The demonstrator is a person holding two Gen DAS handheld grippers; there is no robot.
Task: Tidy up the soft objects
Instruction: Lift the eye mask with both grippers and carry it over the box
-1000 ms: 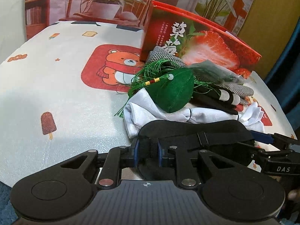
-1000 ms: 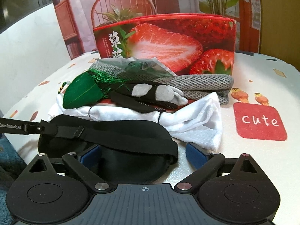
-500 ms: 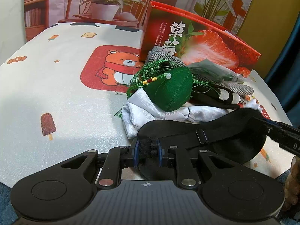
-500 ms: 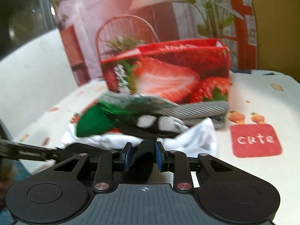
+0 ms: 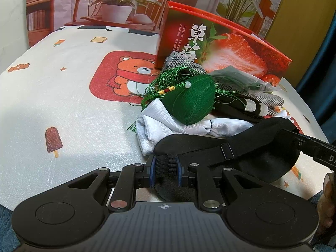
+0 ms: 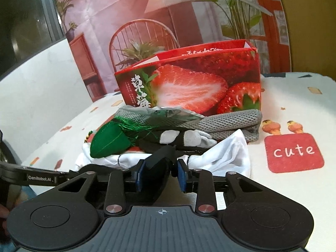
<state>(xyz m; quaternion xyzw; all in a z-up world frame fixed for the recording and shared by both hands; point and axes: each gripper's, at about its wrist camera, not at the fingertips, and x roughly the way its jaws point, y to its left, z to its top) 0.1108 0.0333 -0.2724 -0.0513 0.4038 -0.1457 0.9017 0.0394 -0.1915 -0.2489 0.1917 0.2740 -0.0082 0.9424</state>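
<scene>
A: Left gripper (image 5: 164, 166), blue pads pinched on the strap end of the black eye mask (image 5: 247, 159). Pads nearly together, webbing between them.

B: Right gripper (image 6: 160, 175)?

A: At the mask's other end. Its jaws closed in, then eased a little wider; black fabric sits between the blue pads and looks touched on both sides, though I can't vouch for how firm the hold is.

B: Why two ends?

A: My guess: a limp thing sags, so holding both ends keeps it spread and lifts it clear of the pile. Next step is likely carrying it to the strawberry box (image 6: 189, 84), which stands open-topped behind the heap.

B: The heap itself?

A: Just past the mask: white cloth (image 5: 166, 126) at the bottom, green stuffed leaf (image 5: 192, 103) with tassel threads on top, a black-and-grey glove (image 6: 184, 137) beside it, grey knit fabric (image 6: 229, 121) against the box front. All touching or overlapping.

B: Surface?

A: Bench (image 5: 63, 105) under a white cover printed with a bear in a red scarf, ice lollies, a red "cute" patch. Soft-looking, slightly dimpled.

B: Room?

A: Printed backdrop behind: chair, potted plants, shelving. Yellow wall at right, dark window at left.
</scene>
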